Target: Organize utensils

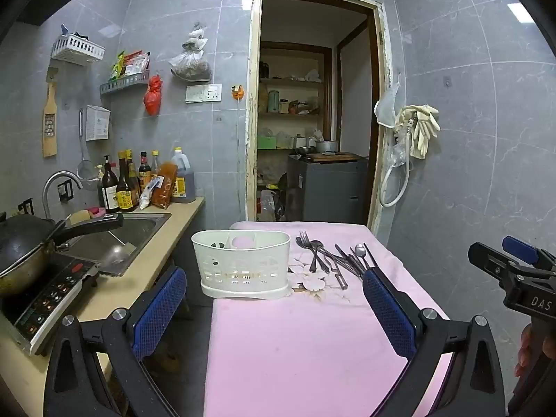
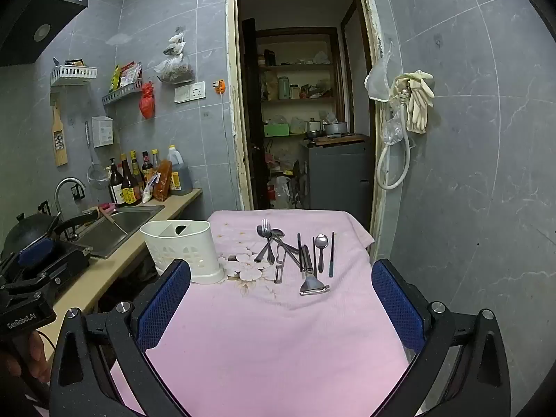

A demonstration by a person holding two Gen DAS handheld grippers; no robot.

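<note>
A white slotted utensil holder (image 1: 243, 264) (image 2: 182, 248) stands at the far left of a pink cloth-covered table (image 1: 295, 340) (image 2: 271, 340). To its right lies a loose pile of metal utensils (image 1: 333, 257) (image 2: 295, 253): a fork (image 2: 266, 239), spoons (image 2: 321, 246), dark chopsticks (image 2: 332, 253) and a peeler (image 2: 311, 274). My left gripper (image 1: 274, 309) hangs open over the near part of the table, well short of the holder, nothing between its blue pads. My right gripper (image 2: 281, 307) is open too, empty, short of the pile. Each gripper shows at the other view's edge.
A counter on the left carries a sink (image 1: 118, 239), an induction cooker with a wok (image 1: 21, 253), and sauce bottles (image 1: 139, 184). An open doorway (image 1: 312, 121) lies beyond the table. Rubber gloves and a hose (image 1: 417, 132) hang on the right wall.
</note>
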